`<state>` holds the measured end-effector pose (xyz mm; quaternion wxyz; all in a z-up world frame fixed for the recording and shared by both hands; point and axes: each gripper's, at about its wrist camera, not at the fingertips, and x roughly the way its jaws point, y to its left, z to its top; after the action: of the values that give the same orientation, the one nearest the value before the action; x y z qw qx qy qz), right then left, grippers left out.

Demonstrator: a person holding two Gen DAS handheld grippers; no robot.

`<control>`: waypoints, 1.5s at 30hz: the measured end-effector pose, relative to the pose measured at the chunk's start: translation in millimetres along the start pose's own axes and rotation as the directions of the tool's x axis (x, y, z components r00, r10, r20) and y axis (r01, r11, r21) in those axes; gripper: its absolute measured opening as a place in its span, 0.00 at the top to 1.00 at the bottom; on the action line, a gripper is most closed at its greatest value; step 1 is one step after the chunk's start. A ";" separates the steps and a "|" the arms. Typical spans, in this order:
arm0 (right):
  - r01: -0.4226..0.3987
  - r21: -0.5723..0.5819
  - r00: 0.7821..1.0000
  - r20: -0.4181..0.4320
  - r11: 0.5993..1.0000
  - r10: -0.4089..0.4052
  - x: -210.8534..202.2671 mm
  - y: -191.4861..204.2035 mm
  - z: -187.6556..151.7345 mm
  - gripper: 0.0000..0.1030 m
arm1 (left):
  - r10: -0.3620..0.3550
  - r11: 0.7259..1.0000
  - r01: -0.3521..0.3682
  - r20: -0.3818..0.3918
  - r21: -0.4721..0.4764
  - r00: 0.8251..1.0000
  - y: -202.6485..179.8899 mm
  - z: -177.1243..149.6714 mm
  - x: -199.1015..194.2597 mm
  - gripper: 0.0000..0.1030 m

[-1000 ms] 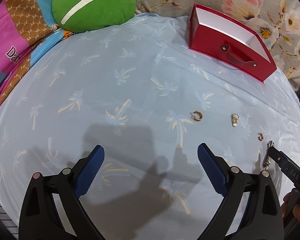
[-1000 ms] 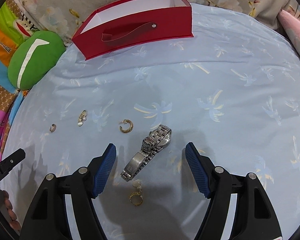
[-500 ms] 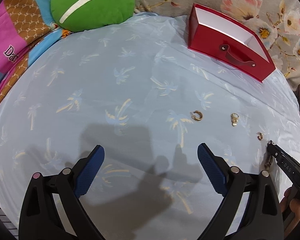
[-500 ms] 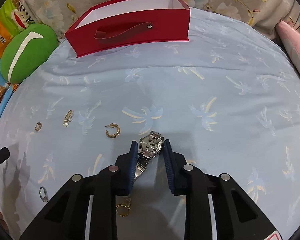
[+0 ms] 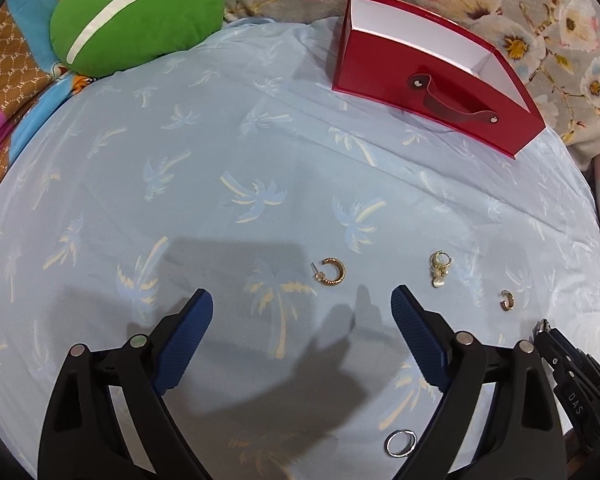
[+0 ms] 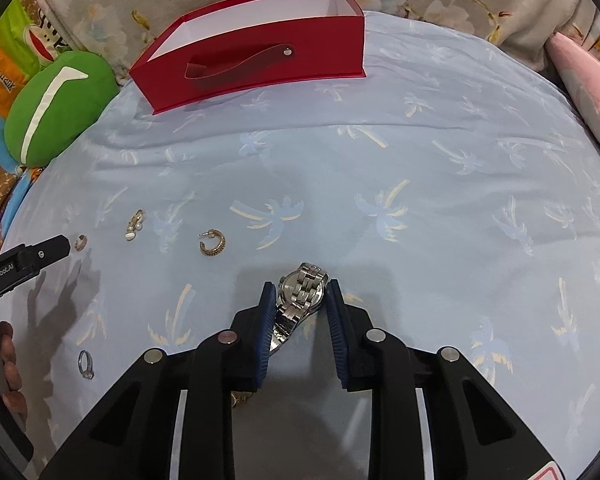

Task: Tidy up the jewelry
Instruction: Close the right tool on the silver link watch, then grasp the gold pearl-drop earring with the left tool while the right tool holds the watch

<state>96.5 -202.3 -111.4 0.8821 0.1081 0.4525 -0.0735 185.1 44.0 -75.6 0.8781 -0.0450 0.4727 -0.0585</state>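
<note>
My right gripper [image 6: 300, 298] is shut on a silver watch [image 6: 302, 290] and holds it just above the blue palm-print sheet. My left gripper [image 5: 302, 312] is open and empty over the sheet. A gold hoop earring [image 5: 331, 272] [image 6: 212, 242], a pearl drop earring [image 5: 439, 267] [image 6: 134, 224], a small gold earring [image 5: 507, 300] [image 6: 81, 241] and a silver ring [image 5: 400, 442] [image 6: 86, 364] lie on the sheet. An open red box [image 5: 436, 80] [image 6: 256, 46] with a strap handle stands at the back.
A green cushion [image 5: 136, 16] [image 6: 56, 106] lies at the back left. A pink pillow [image 6: 588, 88] lies at the right edge. Floral fabric [image 5: 540, 12] runs behind the box. A gold piece [image 6: 238, 398] shows partly under my right gripper.
My right gripper closed on the watch and lifted it slightly forward. My left gripper moved forward and right, closer to the earrings; the silver ring came into its view.
</note>
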 end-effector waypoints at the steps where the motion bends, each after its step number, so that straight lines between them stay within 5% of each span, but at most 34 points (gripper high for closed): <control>1: 0.000 0.000 1.000 0.002 1.000 0.000 -2.1 -1.2 -0.8 0.77 | 0.001 1.000 -0.001 0.000 -0.002 1.000 2.6 -0.9 -2.6 0.14; 16: -0.049 -0.040 0.998 0.026 0.998 0.050 -35.3 7.5 -16.3 0.77 | 0.039 0.996 -0.041 -0.028 -0.082 0.999 60.1 -48.8 -45.1 0.14; 29: -0.056 -0.033 0.997 0.050 0.998 0.058 -46.2 3.6 -13.7 0.77 | -0.062 0.997 0.061 0.018 0.048 0.998 -14.4 -19.7 -29.7 0.14; 41: -0.062 -0.019 0.997 0.036 0.998 0.063 -41.0 -3.2 -10.0 0.77 | -0.111 0.988 0.114 -0.030 0.103 0.993 -73.3 -1.2 10.0 0.15; 45: -0.068 -0.017 0.997 0.031 0.998 0.069 -38.5 -3.8 -9.6 0.77 | -0.100 0.986 0.106 -0.057 0.127 0.993 -89.3 4.0 28.4 0.29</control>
<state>65.9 -202.2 -86.0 0.8921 0.1152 0.4350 -0.0413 198.6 -48.3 -84.9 0.8627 -0.0107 0.4872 -0.1357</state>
